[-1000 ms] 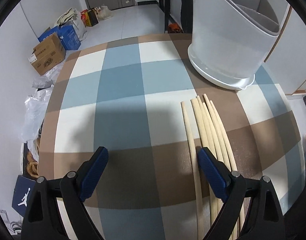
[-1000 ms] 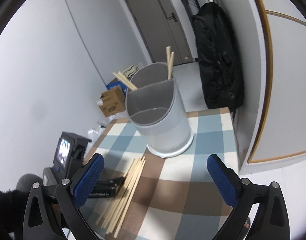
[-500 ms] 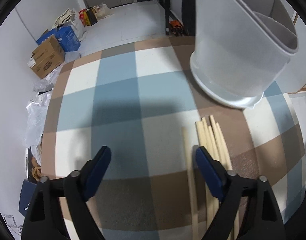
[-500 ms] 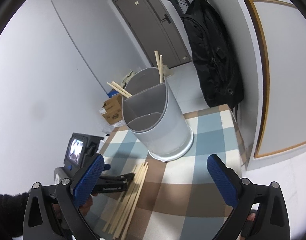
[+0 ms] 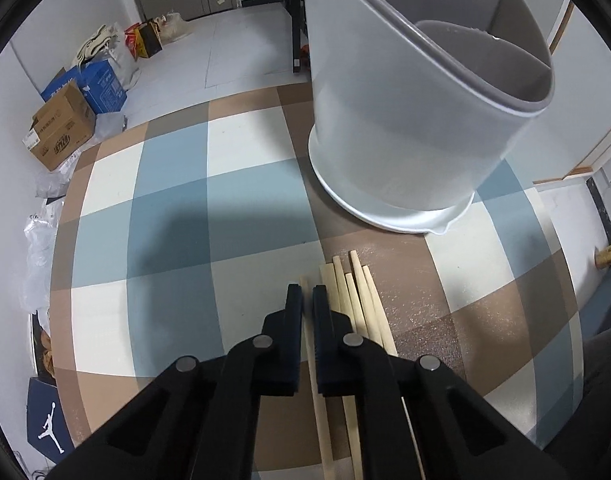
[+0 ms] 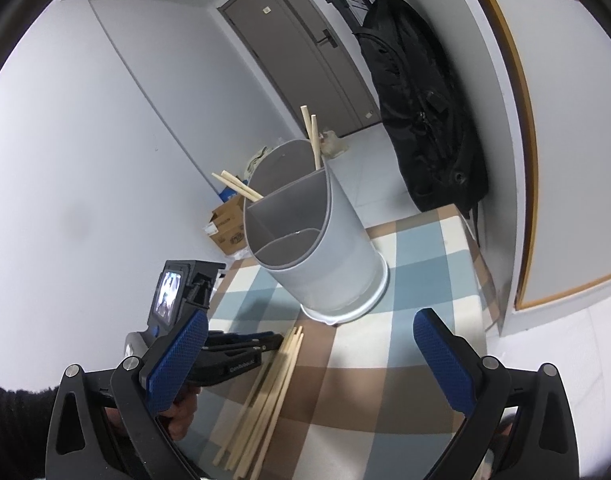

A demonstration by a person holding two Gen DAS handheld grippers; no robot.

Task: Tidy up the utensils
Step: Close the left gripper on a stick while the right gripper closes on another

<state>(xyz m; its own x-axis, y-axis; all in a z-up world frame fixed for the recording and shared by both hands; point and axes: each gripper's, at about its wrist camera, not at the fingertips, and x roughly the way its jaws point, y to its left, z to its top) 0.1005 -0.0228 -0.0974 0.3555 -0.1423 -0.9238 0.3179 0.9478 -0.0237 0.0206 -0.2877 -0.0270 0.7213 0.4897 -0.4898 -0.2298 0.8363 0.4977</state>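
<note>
On the checked worktop (image 5: 177, 208), the left tongs (image 5: 308, 300) have just snapped together and are now clamped on a single chopstick (image 5: 318, 408), the leftmost of the lot, which runs straight between the two black fingers and pokes out just past their tips. Right beside it, touching or nearly so, lies the rest of the bundle of chopsticks (image 5: 361, 304), flat on the cloth and fanned a little at the far end. Just beyond their tips stands the grey utensil holder (image 5: 401, 128), upright on its white base, divided into compartments. From the other side, two pairs of chopsticks (image 6: 311, 136) already lean out of the holder's rear sections, while the front compartment looks bare. The right tongs (image 6: 305, 356) hang above the near edge of the worktop, blue pads spread wide with nothing between them, well apart from the bundle. A black backpack (image 6: 421, 112) hangs on the wall behind.
</note>
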